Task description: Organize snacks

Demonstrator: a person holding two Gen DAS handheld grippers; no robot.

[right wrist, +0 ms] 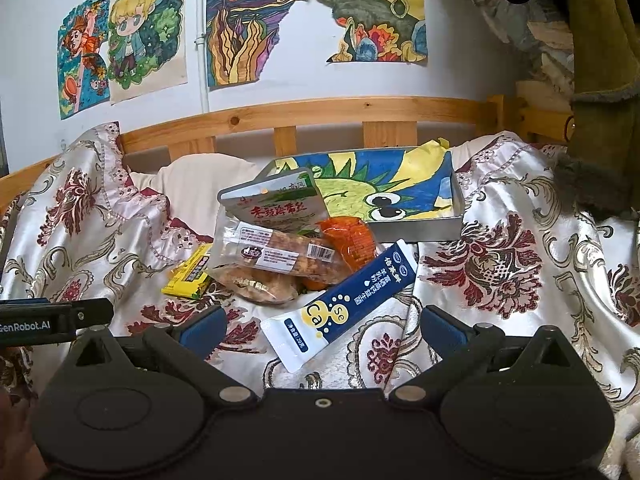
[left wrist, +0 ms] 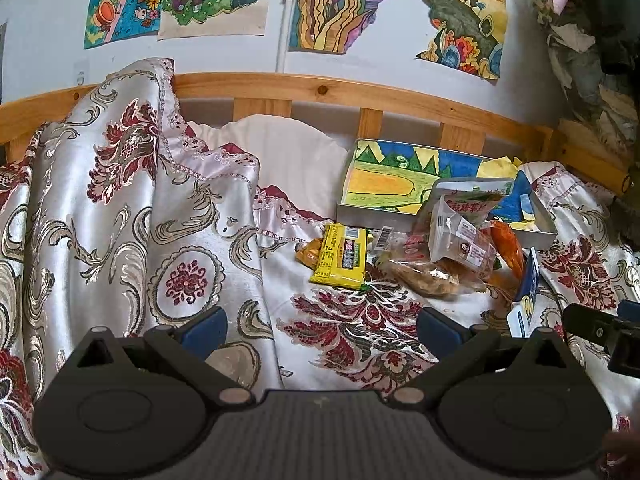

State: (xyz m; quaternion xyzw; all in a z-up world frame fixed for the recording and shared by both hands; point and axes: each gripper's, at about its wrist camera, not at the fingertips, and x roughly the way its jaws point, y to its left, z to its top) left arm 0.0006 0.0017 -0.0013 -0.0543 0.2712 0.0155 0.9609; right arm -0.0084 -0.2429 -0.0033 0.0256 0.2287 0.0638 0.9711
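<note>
Left gripper (left wrist: 322,330) spread wide, nothing between its fingers, hanging over bare patterned bedspread (left wrist: 120,208). Probably parked here as standby, since the snacks sit ahead and to its right, not under it. Going left to right from it: yellow packet (left wrist: 341,258) lies flat ahead, slightly right of its centreline, overlapping a small orange wrapper (left wrist: 307,255) at its left edge. Next right, the clear pastry bag (left wrist: 430,276), with a clear-wrapped bar (left wrist: 460,240) leaning on top, then an orange-red pouch (left wrist: 508,246). Behind the heap, a grey pouch (left wrist: 472,196) props against the front wall of the shallow tray (left wrist: 544,228), half over the rim. The tray is lined with a coloured drawing and holds no snack fully inside, so sorting looks barely begun.

Right gripper (right wrist: 322,330) also spread, gripping nothing. The blue-and-white sachet (right wrist: 344,304) lies diagonally right in front, its white end reaching in between the open fingers without visible contact. It looks lined up as the next pick: nearest item, loose, nothing stacked on it. The rest of the pile lies ahead and left of this gripper, the tray ahead and slightly right. The left gripper's finger shows at the left edge, well apart from the sachet. Judgement: close on the sachet, carry it forward over the heap into the tray. Risk: slick bedspread may bunch up.
</note>
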